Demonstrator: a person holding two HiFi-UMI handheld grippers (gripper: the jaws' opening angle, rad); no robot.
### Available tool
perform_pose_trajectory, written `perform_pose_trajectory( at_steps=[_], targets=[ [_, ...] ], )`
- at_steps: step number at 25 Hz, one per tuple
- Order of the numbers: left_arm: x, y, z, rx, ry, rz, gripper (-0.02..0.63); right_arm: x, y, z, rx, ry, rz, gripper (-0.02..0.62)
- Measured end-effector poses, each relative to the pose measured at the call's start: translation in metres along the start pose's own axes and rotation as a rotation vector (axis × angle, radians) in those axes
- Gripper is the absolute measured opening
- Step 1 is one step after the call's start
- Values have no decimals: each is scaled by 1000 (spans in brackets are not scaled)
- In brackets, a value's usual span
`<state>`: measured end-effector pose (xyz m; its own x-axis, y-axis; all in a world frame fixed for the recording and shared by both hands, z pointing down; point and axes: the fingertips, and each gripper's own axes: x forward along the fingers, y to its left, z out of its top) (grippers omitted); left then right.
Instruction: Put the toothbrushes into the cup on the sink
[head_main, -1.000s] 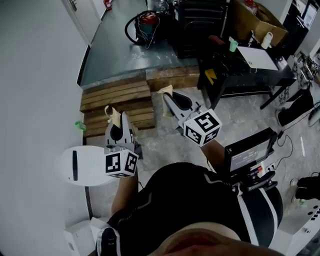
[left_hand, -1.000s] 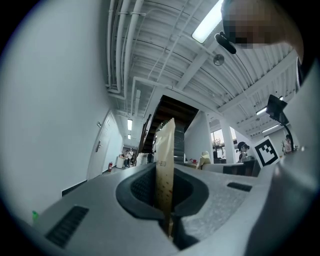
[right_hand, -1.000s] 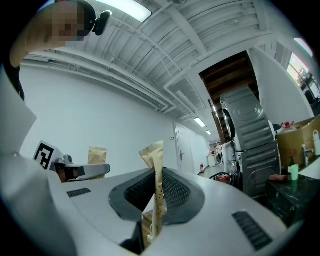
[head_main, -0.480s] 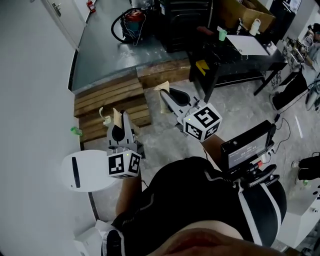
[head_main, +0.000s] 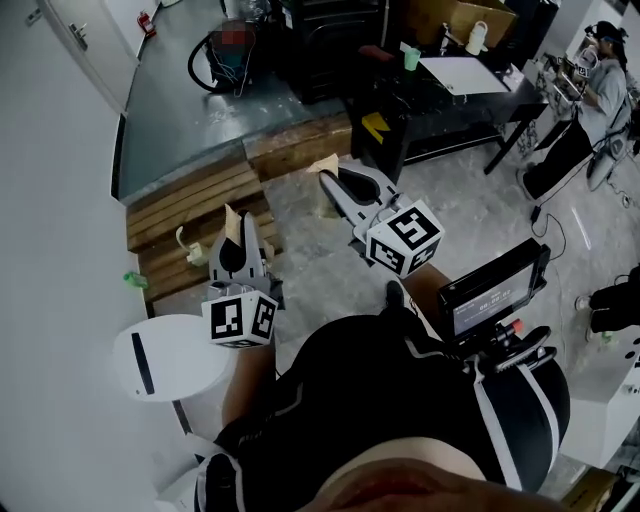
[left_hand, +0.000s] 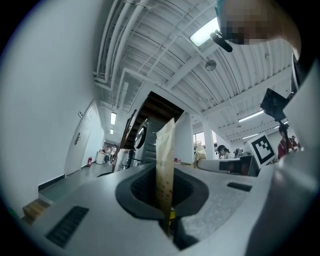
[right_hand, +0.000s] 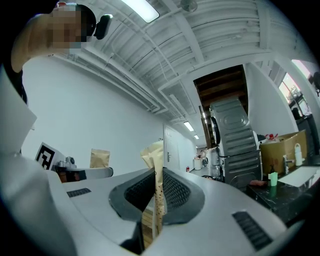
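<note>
When read along the left claw (left_hand: 164, 200), shows jaws clenched almost flat on a tan left paper sleeve (left_hand: 165, 150), standing upright out of the grip with its top free. Same at the right claw (right_hand: 154, 202): pinched shut on a right paper sleeve (right_hand: 156, 165), crumpled at its top. Probably wrapped toothbrushes, though cannot confirm through the paper. Should handle light, and stiff along the length if holding a brush inside; thin soft wrapper, so likely to crease or slip in the grip under a loose hold. Best taken low, near one end, as here, leaving the long end free to lead into a cup. Further out, in the head view: both claws held up in front of the person's torso (head_main: 400, 400), well apart, over grey floor (head_main: 470, 220), with wooden pallets (head_main: 190, 215) just beyond. Near the left claw, lower in that view, a white rounded fixture (head_main: 165, 355) with a dark slot. No cup seen on it. Only a green cup (head_main: 411, 58) far off on a dark tabletop (head_main: 400, 95), well apart from both claws. Nothing delivered yet, judging by both sleeves in hand.
</note>
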<state>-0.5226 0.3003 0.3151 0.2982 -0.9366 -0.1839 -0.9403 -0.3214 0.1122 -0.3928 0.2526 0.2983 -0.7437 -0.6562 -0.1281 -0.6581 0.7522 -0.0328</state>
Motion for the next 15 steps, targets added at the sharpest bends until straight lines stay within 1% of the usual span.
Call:
perform_pose_trajectory(
  at_steps=[3, 7, 9, 11, 15],
  targets=[
    [13, -14, -6, 9, -6, -20, 12, -12, -16, -2, 2, -12, -14, 44],
    [45, -51, -23, 33, -7, -62, 12, -32, -53, -8, -9, -15, -16, 44],
    [70, -67, -27, 23, -3, -58, 12, -38, -80, -2, -9, -20, -12, 44],
    [98, -88, -23, -3, 1, -48, 12, -45, -113, 10, -13, -19, -5, 44],
    [141, -122, -21, 22, 14, -39, 12, -58, -165, 23, 1, -25, 2, 44]
  ],
)
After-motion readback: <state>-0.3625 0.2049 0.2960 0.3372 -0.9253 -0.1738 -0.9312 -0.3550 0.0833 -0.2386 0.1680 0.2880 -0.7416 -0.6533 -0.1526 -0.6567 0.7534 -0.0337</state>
